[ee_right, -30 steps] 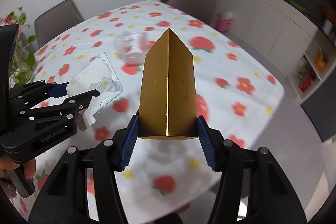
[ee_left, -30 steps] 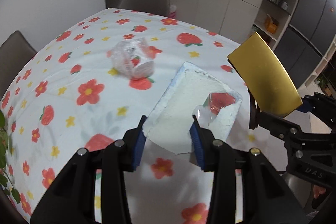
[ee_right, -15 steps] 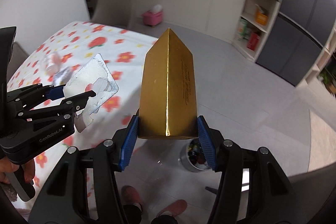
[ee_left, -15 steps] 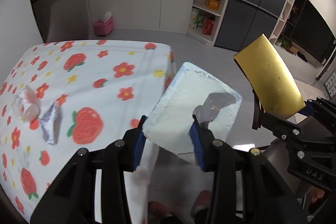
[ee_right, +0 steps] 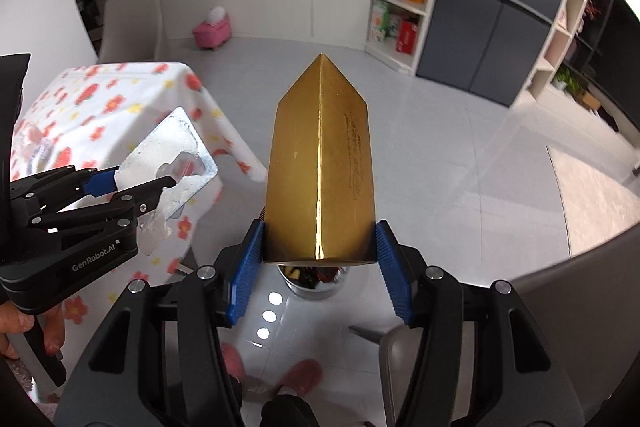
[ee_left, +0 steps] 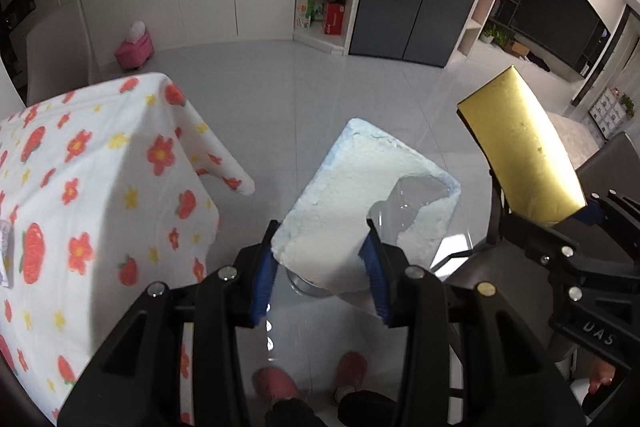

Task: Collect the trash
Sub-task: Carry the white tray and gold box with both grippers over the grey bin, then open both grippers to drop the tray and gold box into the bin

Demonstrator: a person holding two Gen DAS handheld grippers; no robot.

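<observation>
On the far left stands the desk [ee_left: 100,187] under its flowered cloth [ee_left: 160,155], with a crumpled wrapper [ee_right: 34,143] lying on top. Just right of the desk's corner, the left claw [ee_left: 320,259] is closed on a white foam tray [ee_left: 360,199], gripping its near end between the blue pads [ee_left: 262,267]; the tray is held in the air above the floor, tilted, with a piece of clear plastic [ee_left: 404,203] lying in its right corner. Below the tray a round metal bin [ee_right: 314,281] stands on the grey tiled floor [ee_left: 320,87], dark scraps inside it. Further right, the right claw [ee_right: 320,259] is clamped on a gold box [ee_right: 322,171], held edge-up directly over the bin. The person's pink slippers [ee_right: 298,377] show at the bottom
</observation>
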